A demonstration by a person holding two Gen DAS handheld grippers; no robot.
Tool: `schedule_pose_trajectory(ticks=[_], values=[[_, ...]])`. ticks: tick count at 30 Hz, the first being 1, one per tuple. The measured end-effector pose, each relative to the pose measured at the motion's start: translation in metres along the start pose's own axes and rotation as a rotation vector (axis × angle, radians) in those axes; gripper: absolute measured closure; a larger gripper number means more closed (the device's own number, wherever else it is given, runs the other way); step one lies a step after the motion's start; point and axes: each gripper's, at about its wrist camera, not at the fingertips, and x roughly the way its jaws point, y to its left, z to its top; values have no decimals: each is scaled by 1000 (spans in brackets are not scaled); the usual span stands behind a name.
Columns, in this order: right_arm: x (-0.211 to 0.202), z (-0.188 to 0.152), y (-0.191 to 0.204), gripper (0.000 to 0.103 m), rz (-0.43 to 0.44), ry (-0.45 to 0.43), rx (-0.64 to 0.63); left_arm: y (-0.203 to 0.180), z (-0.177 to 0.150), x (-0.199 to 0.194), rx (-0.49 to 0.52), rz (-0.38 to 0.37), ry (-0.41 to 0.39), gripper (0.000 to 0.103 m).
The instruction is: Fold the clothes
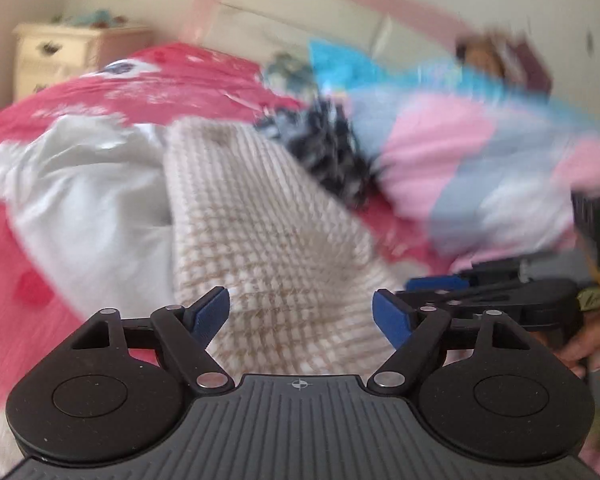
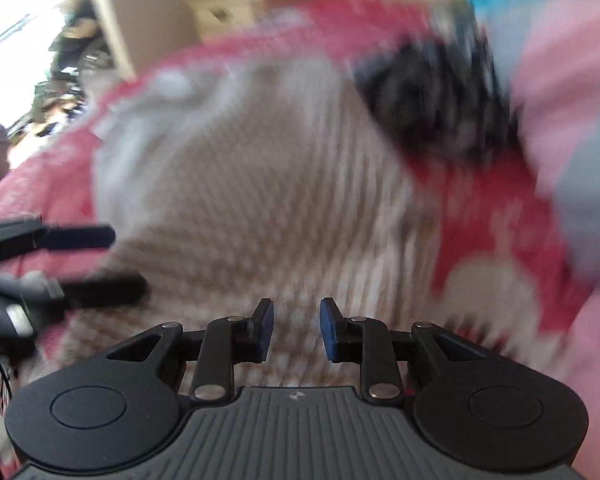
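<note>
while both pictures are smeared with blur, the main thing reads clearly enough: a beige knitted sweater [image 1: 268,216] lies spread on a red and white bedspread [image 1: 28,280], filling the centre of both views. at the bottom of the left wrist view the left gripper [image 1: 301,314] stands wide apart, its blue pads [image 1: 210,312] over the near edge of the sweater with nothing pinched between them. the right gripper [image 2: 296,330], at the bottom centre of the right wrist view, has its jaws only a narrow gap apart over the knit; no cloth shows caught in the gap. each gripper also shows in the other's view, at the lower right of the left one and at the left edge of the right one. a grey white garment [image 1: 84,200] lies left of the sweater, touching it. a dark patterned cloth [image 1: 332,148] sits at the sweater's upper right, and beyond that a pink and pale blue heap [image 1: 480,168]. a cream bedside cabinet [image 1: 56,56] stands at the upper left, by the wall.
</note>
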Motion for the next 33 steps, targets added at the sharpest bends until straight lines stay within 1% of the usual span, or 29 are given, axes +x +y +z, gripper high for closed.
schedule_pose_trajectory(ticks=[1, 2, 3, 4, 5, 8, 12, 14, 16, 17, 19, 21, 23, 25, 26, 27, 28, 29, 30, 31, 32, 33], values=[[1, -7, -4, 76, 5, 3, 21, -4, -7, 18, 25, 17, 55, 27], [-6, -15, -5, 76, 12, 5, 33, -6, -16, 27, 47, 19, 109, 29], [-14, -23, -7, 76, 18, 14, 43, -9, -28, 31, 85, 40, 138, 30], [-23, -32, -7, 76, 24, 24, 49, -14, -40, 27, 139, 54, 140, 29], [-32, -42, -8, 76, 31, 33, 51, -19, -49, 18, 183, 53, 128, 28], [-55, -75, 1, 77, 38, 61, 41, -30, -74, -12, 237, 29, 128, 26], [-90, -120, 16, 78, 37, 95, 21, -48, -110, -49, 277, 47, 115, 24], [-104, -137, 21, 78, 16, 116, 14, -54, -126, -64, 291, 64, 113, 25], [-114, -148, 25, 76, -21, 163, 4, -56, -134, -72, 280, 78, 142, 25], [-121, -152, 26, 76, -34, 167, 6, -57, -137, -77, 278, 84, 154, 25], [-136, -149, 30, 76, -51, 132, 3, -61, -142, -89, 272, 79, 184, 25], [-152, -140, 41, 76, -65, 60, -28, -65, -146, -102, 264, 66, 208, 26], [-159, -135, 51, 76, -32, 23, -44, -70, -148, -118, 279, 72, 180, 26], [-152, -137, 59, 77, 14, 43, -61, -74, -148, -126, 272, 83, 149, 26], [-143, -142, 60, 78, 10, 82, -67, -76, -149, -126, 262, 86, 143, 25], [-131, -149, 58, 79, -11, 138, -70, -77, -149, -125, 252, 90, 138, 24], [-123, -156, 52, 78, -34, 181, -46, -75, -152, -120, 230, 93, 158, 24], [-118, -164, 44, 75, -57, 214, -2, -74, -156, -114, 208, 96, 177, 24], [-121, -167, 39, 76, -64, 213, 38, -69, -161, -109, 171, 101, 202, 24], [-131, -166, 36, 77, -59, 190, 76, -65, -167, -104, 135, 106, 227, 24], [-140, -166, 34, 77, -55, 167, 114, -61, -172, -99, 99, 111, 252, 27], [-150, -166, 35, 76, -63, 143, 126, -59, -174, -99, 87, 119, 277, 28]])
